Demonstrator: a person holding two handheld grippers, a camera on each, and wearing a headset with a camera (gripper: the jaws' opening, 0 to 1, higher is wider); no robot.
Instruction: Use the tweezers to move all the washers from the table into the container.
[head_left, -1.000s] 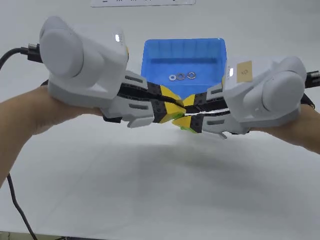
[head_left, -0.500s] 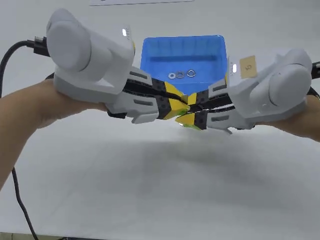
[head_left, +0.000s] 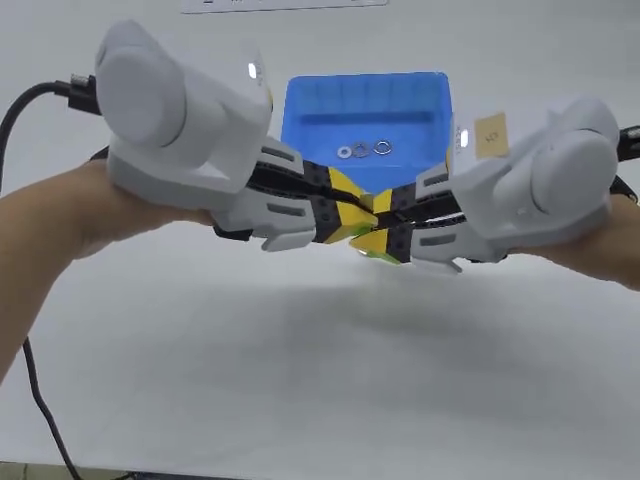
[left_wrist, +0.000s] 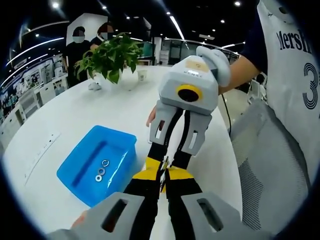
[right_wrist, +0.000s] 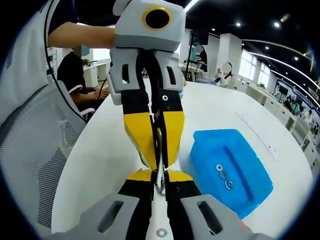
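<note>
Left gripper (head_left: 360, 207) edged right | tip-to-tip with right gripper (head_left: 388, 226) gripping tweezers (right_wrist: 160, 186)

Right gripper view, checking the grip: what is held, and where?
Likely the tweezers, a thin metal strip between the jaws of the right gripper; which end cannot be told.

Over the last second the left gripper (head_left: 352, 210) and right gripper (head_left: 392, 222), tips meeting, have lifted a little above the table (head_left: 320, 380) and edged toward the container (head_left: 366, 100). Their yellow tips now cover more of its near wall, just below the washers (head_left: 363, 150). The left gripper has also shifted slightly right. The right gripper was highest half a second ago and has since dipped back a touch. The tweezers (right_wrist: 159, 186) clamped in the right gripper travelled with it
</note>
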